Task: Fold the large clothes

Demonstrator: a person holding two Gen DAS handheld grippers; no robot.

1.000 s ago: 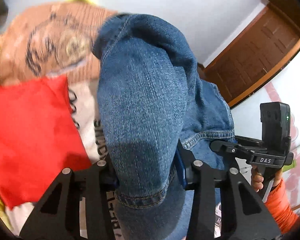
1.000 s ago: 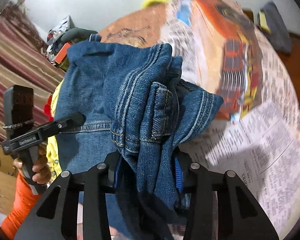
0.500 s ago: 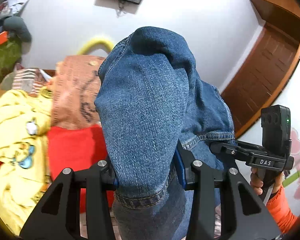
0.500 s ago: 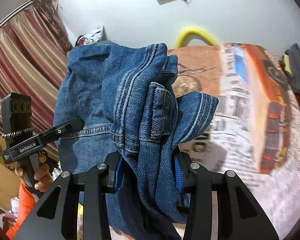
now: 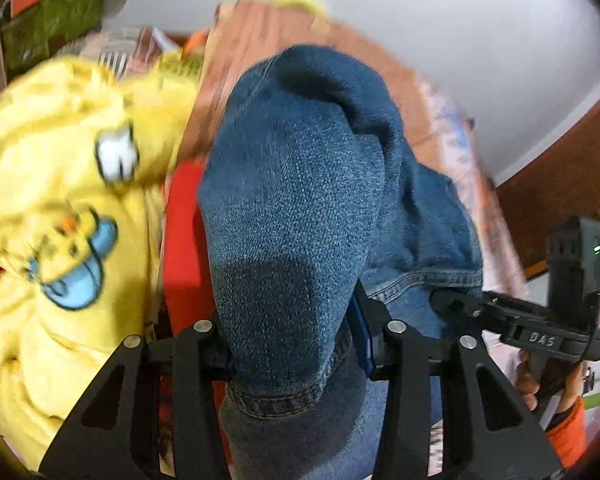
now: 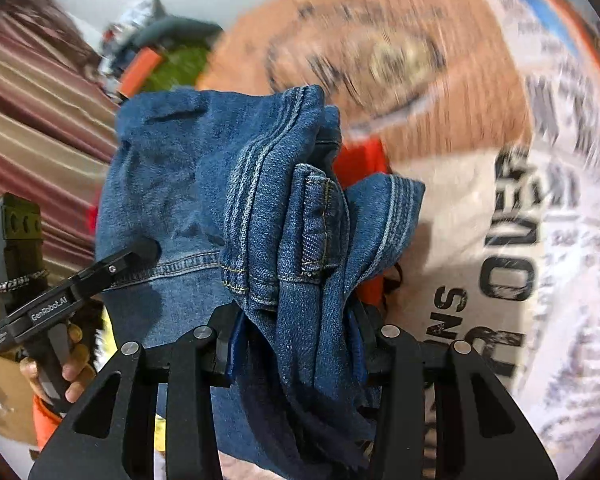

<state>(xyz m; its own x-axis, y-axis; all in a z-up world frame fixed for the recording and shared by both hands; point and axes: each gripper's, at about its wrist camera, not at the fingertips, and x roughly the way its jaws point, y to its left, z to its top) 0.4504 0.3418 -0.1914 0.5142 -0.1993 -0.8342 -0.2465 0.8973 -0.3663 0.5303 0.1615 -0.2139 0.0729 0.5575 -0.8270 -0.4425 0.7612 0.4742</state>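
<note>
Two grippers clamping jeans [image 5: 296, 216], labelled "DAS" [image 5: 542, 338], "GenRobot.AI" [image 6: 49, 310]

Coarse matt blue denim jeans [image 5: 300, 208], matt black plastic tongs [image 5: 292, 352], soft yellow cloth [image 5: 60, 200]

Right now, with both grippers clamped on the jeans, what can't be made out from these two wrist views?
- Left wrist view: the jeans fill the middle and hide the left gripper fingertips and the surface below.
- Left wrist view: the print on the yellow garment is motion-blurred.
- Right wrist view: bunched denim hides the right gripper fingertips; most lettering on the printed sheet is smeared.
- Both views: the jeans' full length runs off the bottom edge.
</note>
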